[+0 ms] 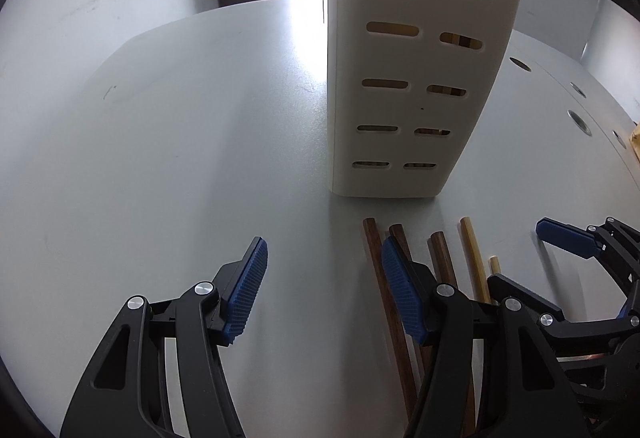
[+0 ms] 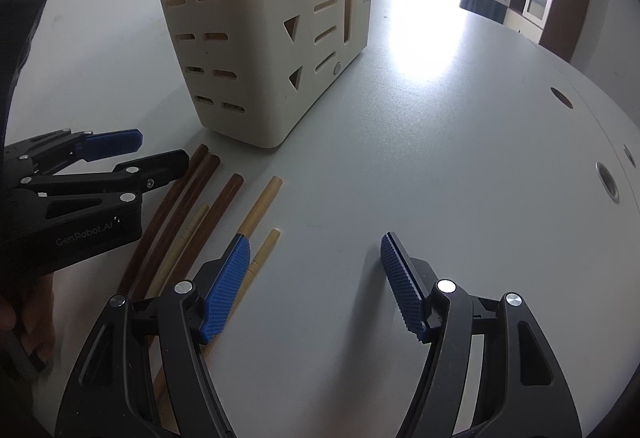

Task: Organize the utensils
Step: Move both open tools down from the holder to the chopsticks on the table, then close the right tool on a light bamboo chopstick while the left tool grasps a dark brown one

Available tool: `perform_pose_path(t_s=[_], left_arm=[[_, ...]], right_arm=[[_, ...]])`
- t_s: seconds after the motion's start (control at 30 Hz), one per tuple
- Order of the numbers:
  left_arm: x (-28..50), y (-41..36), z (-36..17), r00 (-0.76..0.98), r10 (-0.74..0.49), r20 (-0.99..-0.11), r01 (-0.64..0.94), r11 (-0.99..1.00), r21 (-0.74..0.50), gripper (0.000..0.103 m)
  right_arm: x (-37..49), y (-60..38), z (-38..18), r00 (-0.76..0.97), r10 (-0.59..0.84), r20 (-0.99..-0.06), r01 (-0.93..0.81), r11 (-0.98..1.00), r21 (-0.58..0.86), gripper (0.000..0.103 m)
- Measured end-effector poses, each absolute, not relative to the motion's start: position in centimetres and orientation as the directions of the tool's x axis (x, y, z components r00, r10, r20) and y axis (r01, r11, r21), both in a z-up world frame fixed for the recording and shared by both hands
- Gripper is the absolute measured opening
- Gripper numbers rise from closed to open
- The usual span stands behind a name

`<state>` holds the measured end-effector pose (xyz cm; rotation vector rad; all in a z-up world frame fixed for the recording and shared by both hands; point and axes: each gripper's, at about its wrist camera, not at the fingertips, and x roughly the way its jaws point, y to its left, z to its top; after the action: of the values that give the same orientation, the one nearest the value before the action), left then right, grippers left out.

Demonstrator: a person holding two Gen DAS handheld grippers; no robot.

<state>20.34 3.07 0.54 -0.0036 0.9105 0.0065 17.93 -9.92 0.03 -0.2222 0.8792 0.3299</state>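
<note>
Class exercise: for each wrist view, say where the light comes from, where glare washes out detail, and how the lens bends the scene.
Left wrist view: backlight from a bright gap behind the cream utensil holder blows out to white, and the table edge bows into a curve. Right wrist view: a bright opening at top right throws white glare across the table; black corners ring both views.

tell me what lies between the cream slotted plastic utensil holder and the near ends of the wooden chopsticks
Only bare grey table: a short gap separates the cream slotted plastic utensil holder from the brown and pale wooden chopsticks, clearest in the right wrist view.
</note>
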Motion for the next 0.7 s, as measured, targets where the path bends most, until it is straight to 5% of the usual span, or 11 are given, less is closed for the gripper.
perform_pose_path(t_s=[0.2,0.6,0.7], left_arm=[[20.8,3.1,0.2,0.613,-0.004,-0.790,0.003,1.000,-0.004,0.060],[20.9,1.9,-0.5,0.603,0.007,-0.798,0.008,1.000,0.015,0.059],[21.0,1.4,-0.2,0.595,0.001,-0.804,0.032,0.999,0.025,0.035]], right_arm=[[17.5,-9.9,0.1,0.583,0.194,-0.789,-0.381,0.923,-0.054,0.067],[18.0,-10.9,0.6,0.584,0.197,-0.787,-0.379,0.924,-0.050,0.040],[18.1,-10.7,0.7,0.571,0.207,-0.794,-0.418,0.906,-0.064,0.027]])
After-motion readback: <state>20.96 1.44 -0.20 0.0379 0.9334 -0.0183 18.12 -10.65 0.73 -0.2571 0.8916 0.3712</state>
